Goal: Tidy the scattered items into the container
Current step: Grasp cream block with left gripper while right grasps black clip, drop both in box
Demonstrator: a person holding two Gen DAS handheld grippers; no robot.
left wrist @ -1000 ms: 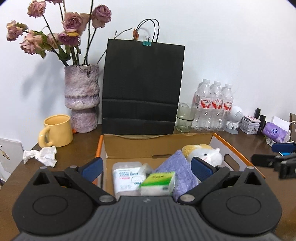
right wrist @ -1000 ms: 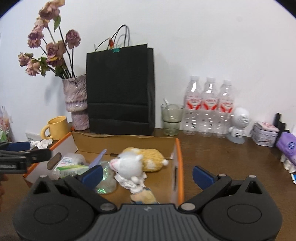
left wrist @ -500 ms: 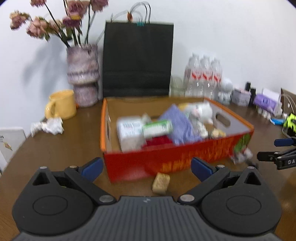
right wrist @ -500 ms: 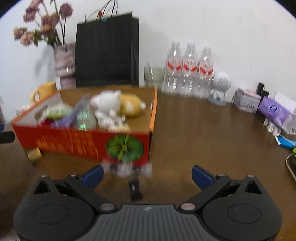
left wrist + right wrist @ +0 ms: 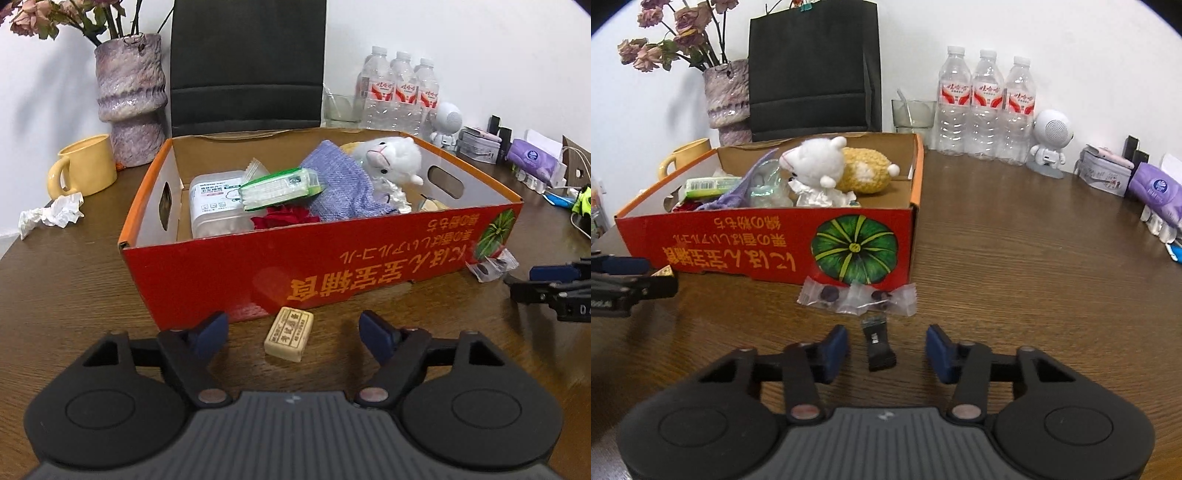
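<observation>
Black paper bag (image 5: 247,62) is getting cut off by the top edge in the left wrist view. Left gripper (image 5: 631,282) is running off the frame's left side, jaws not showing. Red item (image 5: 284,218) is sitting half buried under the tissue pack (image 5: 280,188), unidentifiable. Print on the tan block (image 5: 289,333) is staying too small to read.

Red box (image 5: 332,258) with orange rim, gold lettering, a green striped pumpkin print (image 5: 854,248). Cream block (image 5: 289,334) stamped with dark characters. Black clip (image 5: 878,345). Clear wrappers (image 5: 857,295) with dark sweets. Dark brown wood-grain desk (image 5: 1034,277). Yellow mug (image 5: 86,170). Mottled purple vase (image 5: 129,96). White plush (image 5: 395,157).
</observation>
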